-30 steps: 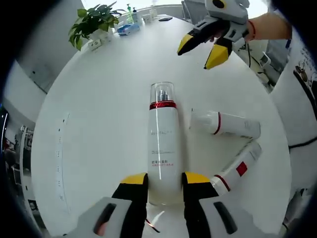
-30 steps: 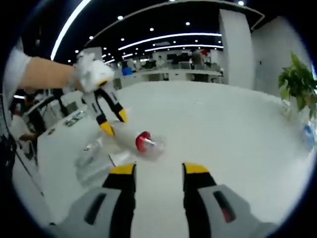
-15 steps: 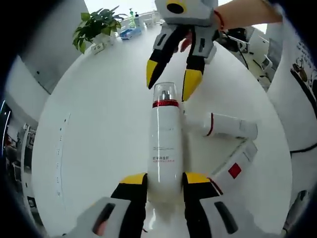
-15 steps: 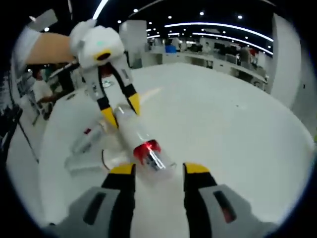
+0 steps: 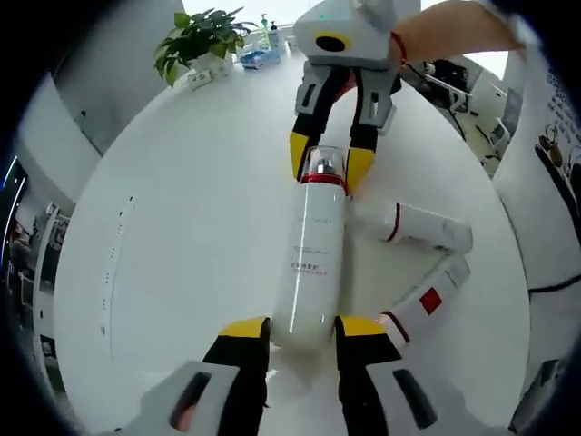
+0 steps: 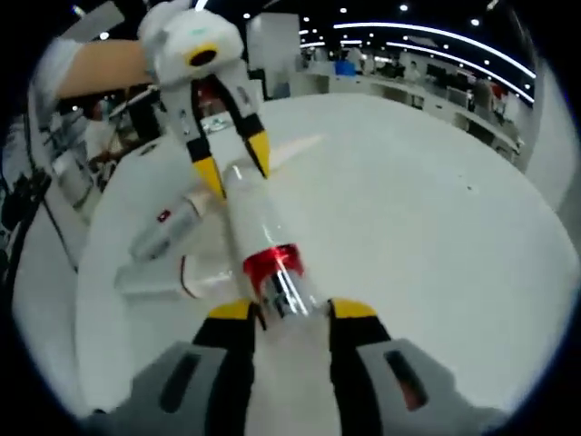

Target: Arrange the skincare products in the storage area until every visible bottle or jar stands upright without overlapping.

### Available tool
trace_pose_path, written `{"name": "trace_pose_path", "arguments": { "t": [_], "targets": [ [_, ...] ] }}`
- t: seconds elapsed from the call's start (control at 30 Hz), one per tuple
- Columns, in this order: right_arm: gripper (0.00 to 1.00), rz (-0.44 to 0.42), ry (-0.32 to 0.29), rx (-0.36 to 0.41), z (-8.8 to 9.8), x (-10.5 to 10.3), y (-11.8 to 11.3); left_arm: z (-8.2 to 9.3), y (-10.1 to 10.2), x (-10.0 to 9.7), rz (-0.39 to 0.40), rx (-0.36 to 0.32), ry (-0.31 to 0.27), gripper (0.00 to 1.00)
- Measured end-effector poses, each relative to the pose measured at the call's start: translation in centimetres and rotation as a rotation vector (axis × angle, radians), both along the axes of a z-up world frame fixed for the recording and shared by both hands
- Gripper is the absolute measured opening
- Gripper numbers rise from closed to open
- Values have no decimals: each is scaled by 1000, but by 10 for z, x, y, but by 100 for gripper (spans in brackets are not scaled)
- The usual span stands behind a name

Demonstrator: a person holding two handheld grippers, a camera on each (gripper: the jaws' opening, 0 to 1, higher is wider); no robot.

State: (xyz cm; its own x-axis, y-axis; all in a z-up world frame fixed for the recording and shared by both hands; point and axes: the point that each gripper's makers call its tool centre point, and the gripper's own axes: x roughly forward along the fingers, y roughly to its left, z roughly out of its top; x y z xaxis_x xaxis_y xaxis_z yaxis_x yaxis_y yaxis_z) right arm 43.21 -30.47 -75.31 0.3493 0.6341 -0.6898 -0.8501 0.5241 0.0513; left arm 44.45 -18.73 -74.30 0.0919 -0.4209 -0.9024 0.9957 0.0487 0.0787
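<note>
Tall bottle (image 5: 310, 263): lies lengthwise between your hand-held grippers; left (image 5: 302, 334) clasps base, right (image 5: 331, 165) straddles cap.

Tall white bottle (image 5: 311, 263) with a red band and clear cap is lying flat on the white table, cap pointing away. Just right of it, two smaller white tubes (image 5: 413, 225) (image 5: 429, 302) with red trim, also lying down.
</note>
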Motion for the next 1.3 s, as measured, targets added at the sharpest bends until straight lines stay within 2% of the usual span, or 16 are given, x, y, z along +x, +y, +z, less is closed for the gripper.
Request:
{"name": "trace_pose_path", "arguments": {
  "t": [0.13, 0.23, 0.43, 0.57, 0.63, 0.77, 0.93, 1.1, 1.23, 1.3],
  "targets": [
    [28, -1, -15, -27, 1, 0, -1, -1, 0, 0, 6, -16, 0, 27],
    [27, -3, -37, -66, 8, 1, -2, -1, -1, 0, 28, -55, 5, 27],
    [27, 30, -85, -60, 41, 0, -1, -1, -4, 1, 94, -152, 23, 28],
    [26, 89, -109, -9, 78, -1, 12, -3, -4, 2, 132, -178, 38, 28],
    [26, 123, -151, -43, 85, 0, 16, -3, -5, 0, 150, -195, 56, 28],
    [26, 139, -163, -62, 92, 0, 23, -5, -3, 0, 166, -213, 61, 28],
    [27, 129, -166, -4, 107, 3, 34, -6, -4, -1, 192, -234, 76, 28],
    [27, 132, -179, 7, 116, 6, 44, -8, -4, -1, 196, -229, 78, 28],
    [27, 100, -177, 100, 134, 11, 59, -11, -8, -2, 210, -238, 95, 29],
    [27, 103, -189, 98, 137, 12, 63, -12, -10, -3, 217, -243, 103, 28]
  ]
}}
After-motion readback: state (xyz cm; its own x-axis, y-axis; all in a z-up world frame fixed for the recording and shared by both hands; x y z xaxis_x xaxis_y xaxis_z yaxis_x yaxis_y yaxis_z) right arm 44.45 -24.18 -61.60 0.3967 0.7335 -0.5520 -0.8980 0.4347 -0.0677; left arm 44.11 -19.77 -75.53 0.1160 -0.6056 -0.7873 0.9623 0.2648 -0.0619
